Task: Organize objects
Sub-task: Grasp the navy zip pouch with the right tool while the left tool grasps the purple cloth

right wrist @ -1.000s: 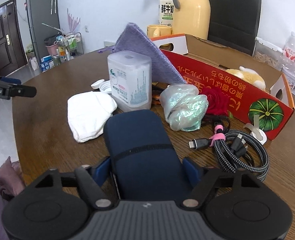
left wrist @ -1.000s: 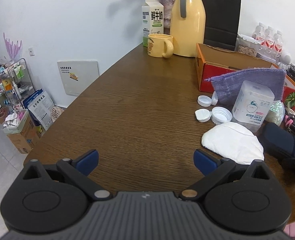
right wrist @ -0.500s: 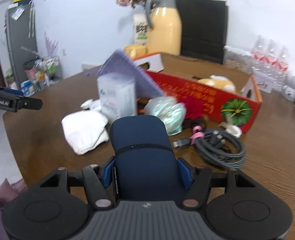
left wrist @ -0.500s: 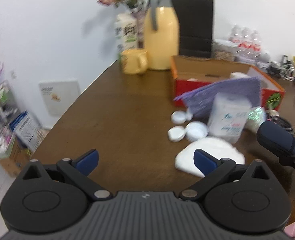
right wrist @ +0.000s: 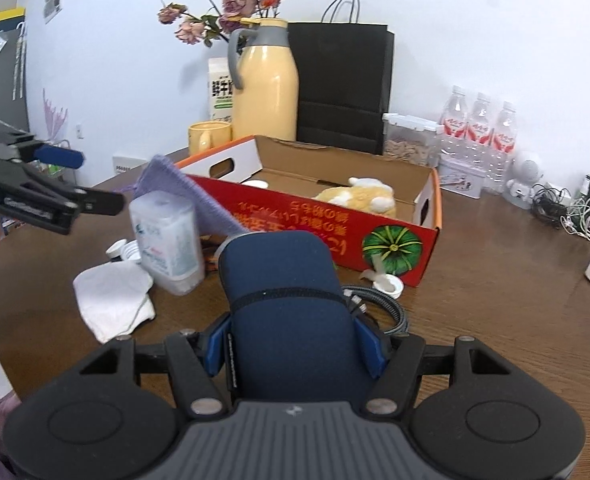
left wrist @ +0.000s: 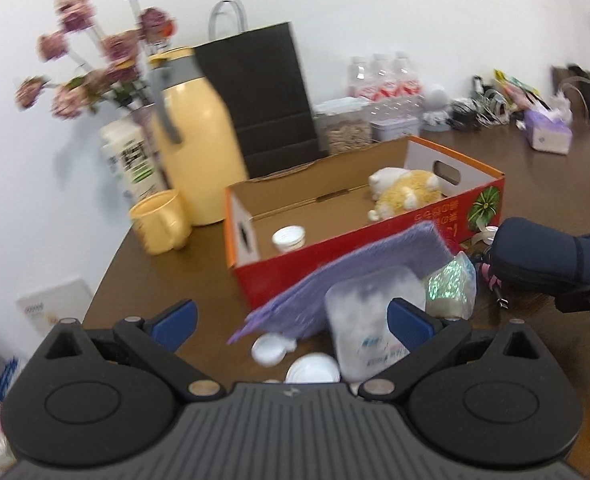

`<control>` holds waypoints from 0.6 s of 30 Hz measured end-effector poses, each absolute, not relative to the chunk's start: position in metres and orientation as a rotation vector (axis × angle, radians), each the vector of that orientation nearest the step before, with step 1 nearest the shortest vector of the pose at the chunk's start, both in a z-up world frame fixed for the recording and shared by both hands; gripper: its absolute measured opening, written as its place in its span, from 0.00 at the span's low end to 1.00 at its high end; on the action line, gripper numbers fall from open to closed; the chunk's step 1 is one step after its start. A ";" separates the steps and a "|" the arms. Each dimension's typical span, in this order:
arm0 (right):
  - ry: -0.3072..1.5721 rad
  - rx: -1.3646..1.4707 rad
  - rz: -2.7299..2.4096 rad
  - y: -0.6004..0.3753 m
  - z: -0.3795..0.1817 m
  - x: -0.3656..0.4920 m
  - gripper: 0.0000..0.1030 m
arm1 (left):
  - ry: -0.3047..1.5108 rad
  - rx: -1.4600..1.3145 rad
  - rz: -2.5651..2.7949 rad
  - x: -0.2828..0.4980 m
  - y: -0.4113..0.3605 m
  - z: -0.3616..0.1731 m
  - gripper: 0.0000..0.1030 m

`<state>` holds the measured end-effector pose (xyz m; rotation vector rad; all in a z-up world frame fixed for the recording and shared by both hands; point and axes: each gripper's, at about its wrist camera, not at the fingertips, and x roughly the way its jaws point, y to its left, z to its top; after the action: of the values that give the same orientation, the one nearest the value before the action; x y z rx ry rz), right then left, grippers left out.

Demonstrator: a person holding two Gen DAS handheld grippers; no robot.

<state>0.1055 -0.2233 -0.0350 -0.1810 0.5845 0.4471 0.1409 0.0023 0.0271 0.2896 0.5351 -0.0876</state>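
Note:
My right gripper is shut on a navy blue pouch and holds it above the table in front of the red cardboard box; the pouch also shows in the left wrist view. The box holds a yellow plush toy and a white cap. My left gripper is open and empty, raised over the translucent plastic container, and shows at the left in the right wrist view. A purple cloth leans on the box.
A white cloth, loose white lids, an iridescent bag and a coiled cable lie near the box. A yellow jug, mug, milk carton, black bag, flowers and water bottles stand behind.
My right gripper closed on the navy pouch and lifted it off the table. My left gripper rose and swung right, over the container, still open.

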 end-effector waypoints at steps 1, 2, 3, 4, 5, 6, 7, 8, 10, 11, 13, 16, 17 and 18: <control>0.585 -0.179 0.444 -0.224 -0.035 0.107 0.61 | 0.537 0.299 -0.095 0.148 -0.001 0.025 1.00; 0.586 -0.177 0.441 -0.224 -0.035 0.107 0.61 | 0.540 0.307 -0.104 0.153 -0.003 0.023 1.00; 0.586 -0.174 0.438 -0.224 -0.035 0.109 0.61 | 0.529 0.305 -0.114 0.157 -0.005 0.023 1.00; 0.586 -0.172 0.437 -0.225 -0.035 0.110 0.61 | 0.529 0.309 -0.124 0.162 -0.006 0.022 1.00; 0.586 -0.168 0.434 -0.226 -0.035 0.111 0.61 | 0.534 0.312 -0.130 0.166 -0.007 0.022 1.00; 0.587 -0.165 0.432 -0.226 -0.036 0.112 0.61 | 0.536 0.311 -0.136 0.170 -0.008 0.021 1.00; 0.588 -0.162 0.431 -0.226 -0.036 0.114 0.61 | 0.536 0.310 -0.150 0.173 -0.009 0.021 1.00; 0.589 -0.161 0.430 -0.226 -0.036 0.115 0.61 | 0.536 0.309 -0.168 0.176 -0.009 0.021 1.00; 0.591 -0.160 0.427 -0.228 -0.037 0.117 0.61 | 0.535 0.306 -0.206 0.178 -0.009 0.021 0.98; 0.592 -0.159 0.427 -0.228 -0.037 0.117 0.61 | 0.535 0.304 -0.226 0.179 -0.009 0.021 0.94; 0.595 -0.159 0.429 -0.228 -0.037 0.119 0.61 | 0.550 0.283 -0.297 0.182 -0.007 0.023 0.48; 0.596 -0.155 0.433 -0.228 -0.038 0.121 0.61 | 0.584 0.233 -0.365 0.179 -0.005 0.025 0.08; 0.596 -0.154 0.434 -0.228 -0.038 0.121 0.61 | 0.572 0.243 -0.357 0.175 -0.007 0.025 0.05; 0.595 -0.152 0.436 -0.228 -0.038 0.121 0.61 | 0.552 0.255 -0.336 0.169 -0.008 0.026 0.03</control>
<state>0.1211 -0.2278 -0.0378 -0.1524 0.5953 0.4357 0.1694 -0.0076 0.0257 0.2554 0.5520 -0.3361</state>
